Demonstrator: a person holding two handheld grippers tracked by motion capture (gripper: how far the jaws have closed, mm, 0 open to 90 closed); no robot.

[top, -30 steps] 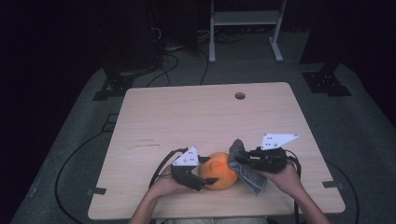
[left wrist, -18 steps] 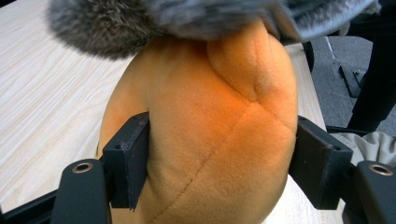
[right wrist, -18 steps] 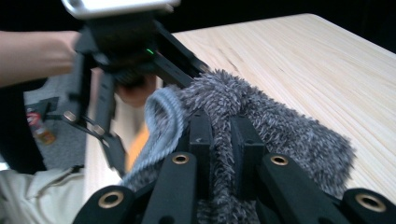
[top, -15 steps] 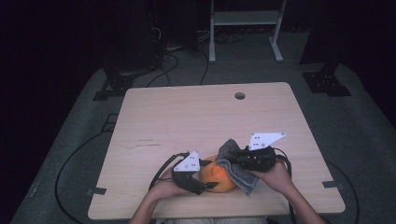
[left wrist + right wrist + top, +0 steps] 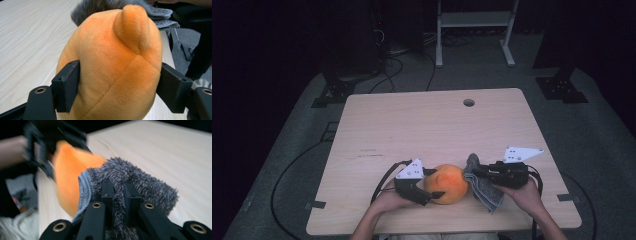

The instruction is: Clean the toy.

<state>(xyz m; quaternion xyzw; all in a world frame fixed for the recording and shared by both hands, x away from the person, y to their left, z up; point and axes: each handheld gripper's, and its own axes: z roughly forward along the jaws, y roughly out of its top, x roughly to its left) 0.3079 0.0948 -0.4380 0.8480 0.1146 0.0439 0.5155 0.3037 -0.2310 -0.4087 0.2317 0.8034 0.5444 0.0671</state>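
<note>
Now you're mid-wipe: your left gripper point(image 5: 432, 186) has just eased its fingers, yet clamps the round orange plush toy point(image 5: 448, 183) at the tabletop's point(image 5: 427, 125) six o'clock edge. Your right gripper point(image 5: 475, 171), pinching the grey fluffy cloth point(image 5: 484, 189), should next rub the toy's three o'clock side.
</note>
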